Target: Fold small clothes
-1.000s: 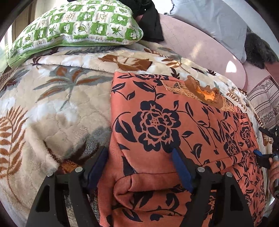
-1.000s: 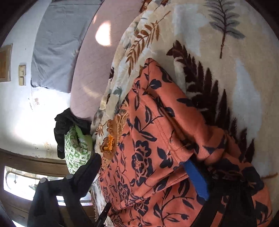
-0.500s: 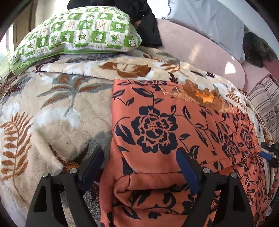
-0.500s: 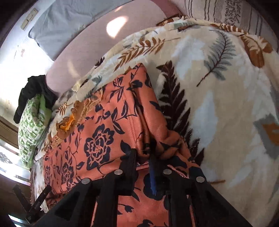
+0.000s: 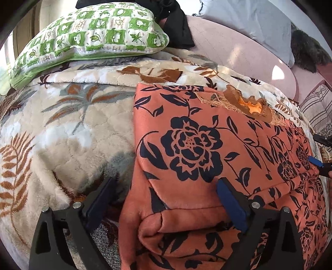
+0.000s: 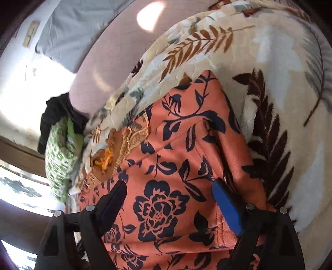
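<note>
An orange fabric garment printed with dark navy roses and leaves [image 5: 207,149] lies spread on a bed, on top of a plush cream blanket patterned with brown and grey fern leaves [image 5: 62,128]. The garment's near edge is folded over into a thick roll. A gathered tan and orange frill [image 5: 249,103] sits at its far edge.

In the left wrist view, the left tool [image 5: 166,187] stands with its two fingers wide apart, having just been opening. The garment's near left corner lies between the fingers, but the pads do not press on it; one finger is over the blanket, the other over the cloth.

In the right wrist view, the right tool [image 6: 168,191] also stands apart, its fingers having just been opening. It hovers over the garment [image 6: 182,166] with cloth under the gap, and nothing is clamped. The blanket [image 6: 280,72] shows beyond the garment's right edge.

At the head of the bed rests a green and white checked pillow [image 5: 89,35], with a crumpled black cloth [image 5: 176,27] just behind it. A pale pink padded headboard [image 5: 238,52] curves behind, draped with a grey-blue sheet [image 5: 249,16].
</note>
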The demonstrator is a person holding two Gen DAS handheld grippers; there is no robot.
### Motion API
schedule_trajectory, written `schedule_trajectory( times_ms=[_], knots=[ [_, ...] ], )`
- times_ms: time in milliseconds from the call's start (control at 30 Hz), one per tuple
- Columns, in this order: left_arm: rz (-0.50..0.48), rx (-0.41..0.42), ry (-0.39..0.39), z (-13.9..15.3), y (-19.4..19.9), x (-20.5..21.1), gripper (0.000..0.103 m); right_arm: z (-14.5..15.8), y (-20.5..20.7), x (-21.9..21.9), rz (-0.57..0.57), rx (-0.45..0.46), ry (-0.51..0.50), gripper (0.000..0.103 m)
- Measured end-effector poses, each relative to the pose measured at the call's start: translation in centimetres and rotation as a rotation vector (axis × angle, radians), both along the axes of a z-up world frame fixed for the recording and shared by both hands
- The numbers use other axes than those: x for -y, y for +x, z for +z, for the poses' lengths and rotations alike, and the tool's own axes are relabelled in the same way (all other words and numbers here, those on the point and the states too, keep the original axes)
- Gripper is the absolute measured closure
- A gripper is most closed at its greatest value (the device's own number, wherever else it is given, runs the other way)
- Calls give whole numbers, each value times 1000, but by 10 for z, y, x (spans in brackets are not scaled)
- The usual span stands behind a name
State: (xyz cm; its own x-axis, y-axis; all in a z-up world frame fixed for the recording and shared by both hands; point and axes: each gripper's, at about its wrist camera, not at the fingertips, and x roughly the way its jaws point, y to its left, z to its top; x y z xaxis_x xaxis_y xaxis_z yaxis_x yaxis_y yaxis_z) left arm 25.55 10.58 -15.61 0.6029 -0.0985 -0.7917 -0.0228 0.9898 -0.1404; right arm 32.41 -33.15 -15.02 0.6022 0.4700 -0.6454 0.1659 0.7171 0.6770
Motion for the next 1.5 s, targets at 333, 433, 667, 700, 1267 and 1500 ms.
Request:
schedule_trajectory(
  times_ms=[333, 433, 667, 700, 1267, 1500],
  knots=[
    [5, -13, -4, 19, -16, -2, 3, 58, -164, -15, 67, 86, -118, 16],
    [-6, 33, -53, 49, -67, -13, 3, 62, -220, -6, 83, 91, -175, 16],
    [90, -27, -217, 52, -221, -61, 2, 51, -290, 39, 125, -13, -259, 16],
    [104, -53, -239, 44, -237, -65, 2, 46, -294, 44, 132, -35, -241, 16],
    [53, -166, -258, 9, -300, -40, 3, 0, -341, 60, 151, -120, -151, 16],
    [51, -226, -129, -5, -299, -30, 41, -6, -341, 58, 169, -146, -158, 55]
  ],
)
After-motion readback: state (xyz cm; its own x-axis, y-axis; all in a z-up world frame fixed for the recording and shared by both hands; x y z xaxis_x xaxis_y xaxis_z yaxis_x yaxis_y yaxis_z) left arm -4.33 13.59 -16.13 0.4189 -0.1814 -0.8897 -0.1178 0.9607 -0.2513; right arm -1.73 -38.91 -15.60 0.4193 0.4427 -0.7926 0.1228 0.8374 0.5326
